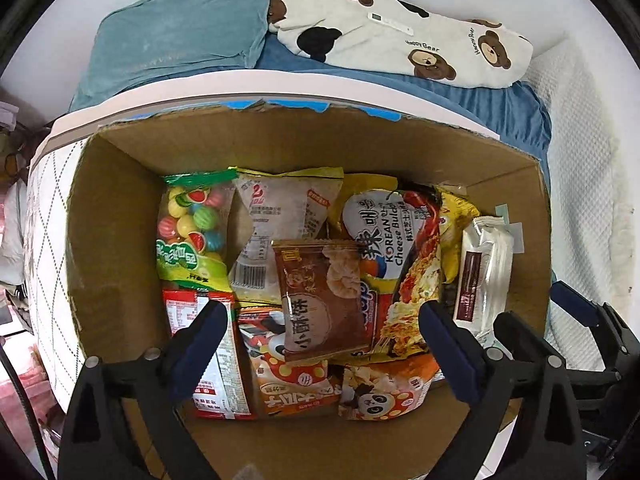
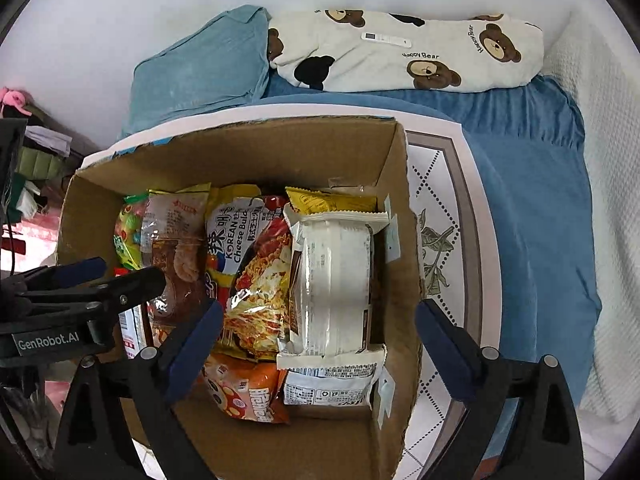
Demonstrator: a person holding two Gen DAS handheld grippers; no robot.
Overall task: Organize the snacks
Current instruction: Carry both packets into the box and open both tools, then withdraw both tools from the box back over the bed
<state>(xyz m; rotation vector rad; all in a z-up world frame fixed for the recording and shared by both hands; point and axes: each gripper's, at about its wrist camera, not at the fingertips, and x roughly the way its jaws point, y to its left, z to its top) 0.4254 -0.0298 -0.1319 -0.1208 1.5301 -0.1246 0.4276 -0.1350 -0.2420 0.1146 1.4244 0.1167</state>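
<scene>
An open cardboard box (image 1: 112, 220) (image 2: 400, 220) holds several snack packets. My left gripper (image 1: 320, 312) hangs open over it, pointing down. A brown biscuit packet (image 1: 320, 300) lies on top of the pile between its pads, untouched. My right gripper (image 2: 318, 312) is open too. Its right finger is outside the box wall, and a white wrapped packet (image 2: 336, 272) (image 1: 484, 272) lies below, clear of the pads. Around them lie a bag of coloured candy balls (image 1: 188, 224), a Korean cheese noodle packet (image 1: 400, 264) (image 2: 256, 264) and orange panda packets (image 1: 296, 384).
The box stands on a white patterned board (image 2: 440, 208) on a bed with a blue sheet (image 2: 540, 200). Behind it lie a teal pillow (image 1: 180, 32) and a bear-print pillow (image 1: 400, 40) with a white remote (image 1: 390, 24) on top. A white blanket (image 2: 592, 160) is at the right.
</scene>
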